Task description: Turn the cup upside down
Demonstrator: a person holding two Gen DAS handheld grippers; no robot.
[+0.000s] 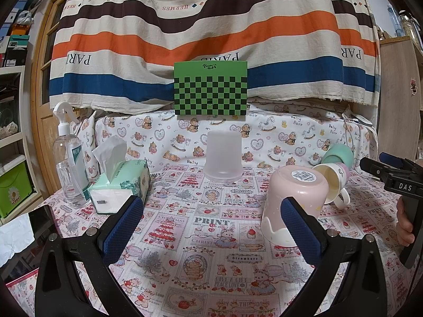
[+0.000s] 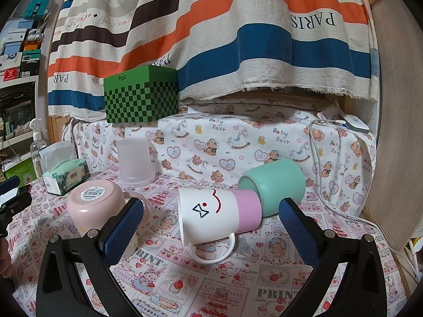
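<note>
A pale pink cup (image 1: pixel 293 200) stands upside down on the printed tablecloth, barcode sticker on its base; it also shows in the right wrist view (image 2: pixel 92 203). A white and pink mug (image 2: pixel 211 211) lies on its side with its handle toward me, and a mint green cup (image 2: pixel 275 185) lies on its side behind it, touching it. A frosted clear cup (image 1: pixel 224 157) stands upside down at the back. My left gripper (image 1: pixel 211 227) is open and empty, just left of the pink cup. My right gripper (image 2: pixel 211 229) is open, its fingers either side of the white mug, short of it.
A tissue pack (image 1: pixel 119 187) and a spray bottle (image 1: pixel 70 158) stand at the left. A green checkered box (image 1: pixel 210 89) sits on the raised ledge behind. A white cable (image 2: pixel 330 185) and charger lie at the right, by a wooden panel.
</note>
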